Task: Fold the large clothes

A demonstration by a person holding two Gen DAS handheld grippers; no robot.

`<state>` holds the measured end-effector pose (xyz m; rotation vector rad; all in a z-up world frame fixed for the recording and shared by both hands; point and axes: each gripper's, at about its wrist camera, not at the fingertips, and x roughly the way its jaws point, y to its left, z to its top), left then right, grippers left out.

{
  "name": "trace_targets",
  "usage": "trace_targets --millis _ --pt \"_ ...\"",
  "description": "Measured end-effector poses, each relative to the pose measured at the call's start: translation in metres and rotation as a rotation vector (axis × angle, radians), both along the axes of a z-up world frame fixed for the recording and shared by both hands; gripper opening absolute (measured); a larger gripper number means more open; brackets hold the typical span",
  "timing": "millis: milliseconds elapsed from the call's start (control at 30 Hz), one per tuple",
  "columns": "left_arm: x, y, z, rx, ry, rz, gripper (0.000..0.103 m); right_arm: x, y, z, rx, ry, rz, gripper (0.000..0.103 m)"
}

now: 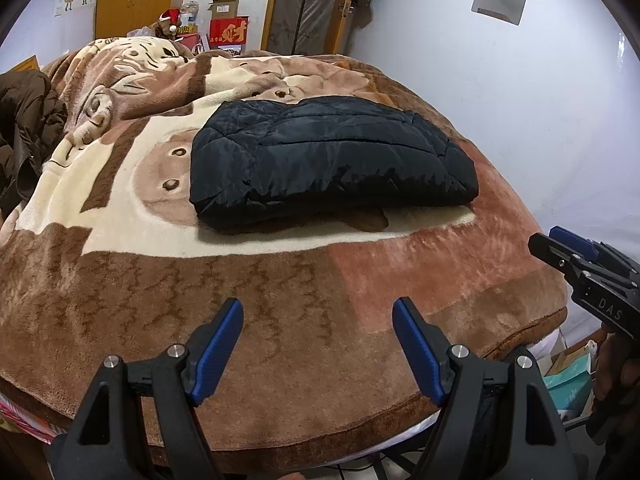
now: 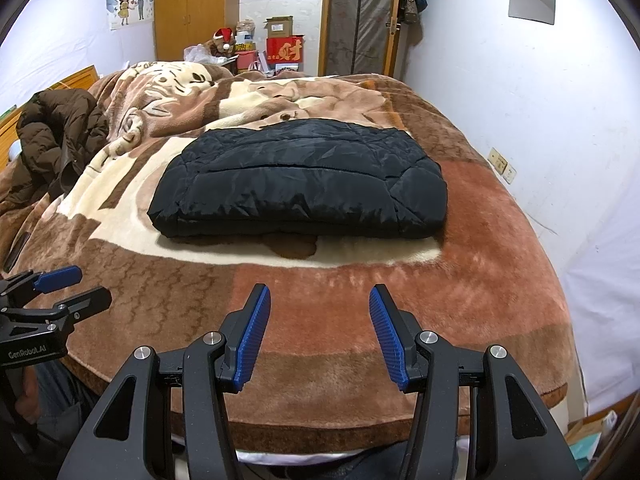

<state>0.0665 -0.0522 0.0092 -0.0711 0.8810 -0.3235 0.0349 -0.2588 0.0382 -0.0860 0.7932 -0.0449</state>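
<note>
Scanning left to right, we see a brown coat [image 2: 60, 128] heaped at nine o'clock and the black padded jacket [image 2: 300, 184] lying folded, compact, mid-bed [image 2: 480, 280], likely finished. We hold left tongs [image 1: 318, 344] and right tongs [image 2: 319, 332] spread and empty at six o'clock, clear of it.

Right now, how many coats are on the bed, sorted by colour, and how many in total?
Black, folded jacket: 1
Brown, unfolded coat in a heap at the bed's left edge: 1
Total: 2
Both lie on the patterned blanket; neither is held.
</note>
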Motion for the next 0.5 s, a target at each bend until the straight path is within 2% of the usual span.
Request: trace_targets --millis 500 --pt "-0.0028 -0.0071 0.0007 0.010 0.001 -0.028 0.079 -0.0019 -0.0044 -0.0032 -0.001 0.005 -0.005 0.052"
